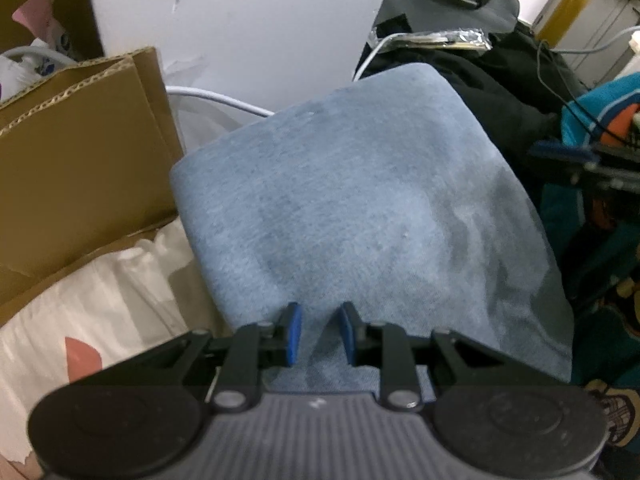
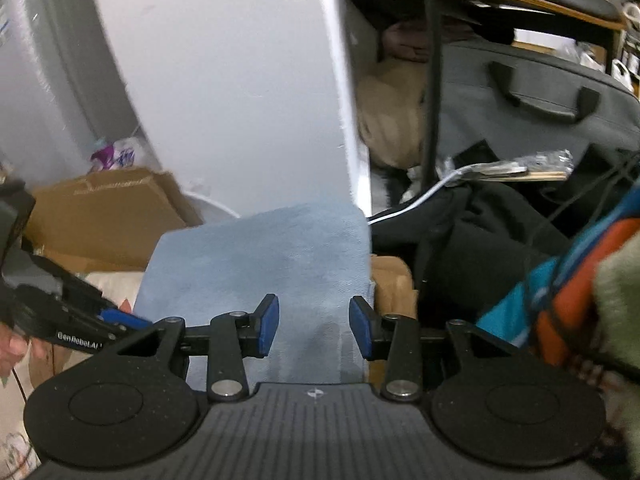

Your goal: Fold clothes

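Observation:
A light blue denim garment (image 1: 360, 208) lies folded into a thick block in front of both grippers; it also shows in the right wrist view (image 2: 264, 264). My left gripper (image 1: 320, 334) has its blue pads narrowly apart with a ridge of the denim's near edge pinched between them. My right gripper (image 2: 314, 330) is open, its pads wide apart over the garment's near right part, holding nothing. The left gripper shows at the left of the right wrist view (image 2: 80, 320), and the right gripper at the right of the left wrist view (image 1: 592, 160).
A brown cardboard box (image 1: 76, 152) and a white plastic bag (image 1: 92, 320) lie to the left. A white panel (image 2: 240, 80) stands behind. A grey bag (image 2: 540, 92), black clothes (image 1: 500, 92), white cable (image 1: 224, 98) and teal-orange clothing (image 2: 560, 292) crowd the right.

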